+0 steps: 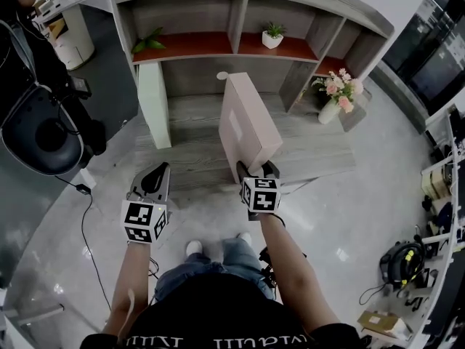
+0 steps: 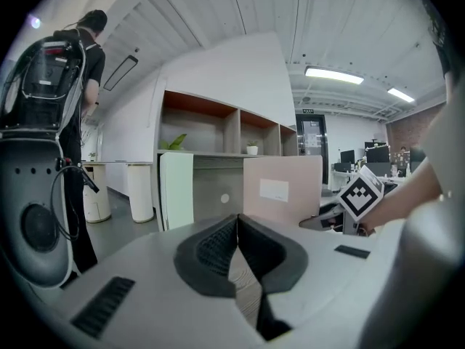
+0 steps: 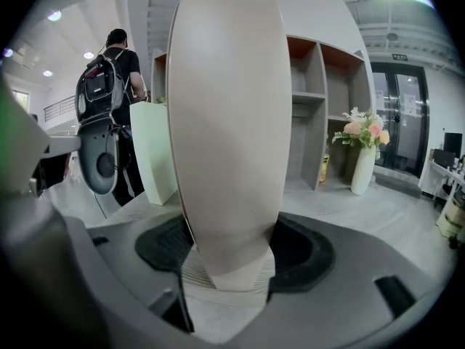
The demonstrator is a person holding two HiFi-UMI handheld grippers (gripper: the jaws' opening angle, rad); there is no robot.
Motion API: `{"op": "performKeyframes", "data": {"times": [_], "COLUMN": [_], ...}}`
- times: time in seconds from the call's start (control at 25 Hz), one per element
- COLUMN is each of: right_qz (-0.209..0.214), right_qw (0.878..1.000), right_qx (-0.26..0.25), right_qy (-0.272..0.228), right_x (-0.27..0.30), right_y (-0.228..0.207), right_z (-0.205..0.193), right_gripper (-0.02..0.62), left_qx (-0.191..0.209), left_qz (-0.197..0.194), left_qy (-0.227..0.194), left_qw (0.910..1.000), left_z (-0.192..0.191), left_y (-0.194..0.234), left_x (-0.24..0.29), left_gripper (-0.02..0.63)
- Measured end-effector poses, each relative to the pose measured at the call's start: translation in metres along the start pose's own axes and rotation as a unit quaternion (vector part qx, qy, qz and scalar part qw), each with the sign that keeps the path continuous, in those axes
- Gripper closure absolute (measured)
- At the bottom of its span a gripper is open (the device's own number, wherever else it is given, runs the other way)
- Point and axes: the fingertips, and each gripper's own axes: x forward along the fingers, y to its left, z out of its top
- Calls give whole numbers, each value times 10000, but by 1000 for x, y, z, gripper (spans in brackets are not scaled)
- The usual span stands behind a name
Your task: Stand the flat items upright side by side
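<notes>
Pinching in the right gripper the near narrow edge of a pale pink flat cardboard box, plain but for one small white label on its broad face, held on edge over a grey wood-grain platform at 12 o'clock in the head view. At 9 o'clock of that grip, left gripper with jaws pressed together, empty. Farther out: pale green flat box upright on the platform at 10 o'clock of the pink one, apart from it; grey shelf unit with red-brown boards at 12; white vase of pink flowers at 2.
</notes>
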Motion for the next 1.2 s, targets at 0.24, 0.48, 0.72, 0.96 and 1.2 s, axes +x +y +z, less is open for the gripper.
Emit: {"op": "performKeyframes", "data": {"times": [0.24, 0.48, 0.72, 0.96, 1.2], "right_qz": [408, 880, 1070, 946, 1075], "right_qw": [9990, 9952, 9933, 9947, 9935], "right_qx": [57, -81, -405, -382, -384], "right_qy": [-153, -418, -160, -102, -47], "right_x": [-12, -36, -43, -36, -20], "right_y": [9, 6, 3, 16, 46], "right_z": [18, 59, 78, 81, 90], "right_gripper": [239, 229, 281, 293, 291], "left_qx": [9, 5, -30, -111, -236], "left_qz": [-37, -40, -19, 102, 383], "left_qy": [-18, -52, -112, -153, -216], "left_qw": [10000, 10000, 9999, 9998, 9988], "left_z": [1, 3, 4, 4, 2], "left_y": [0, 4, 6, 13, 37], "left_x": [-1, -1, 2, 0, -18], "left_gripper": [592, 592, 592, 592, 592]}}
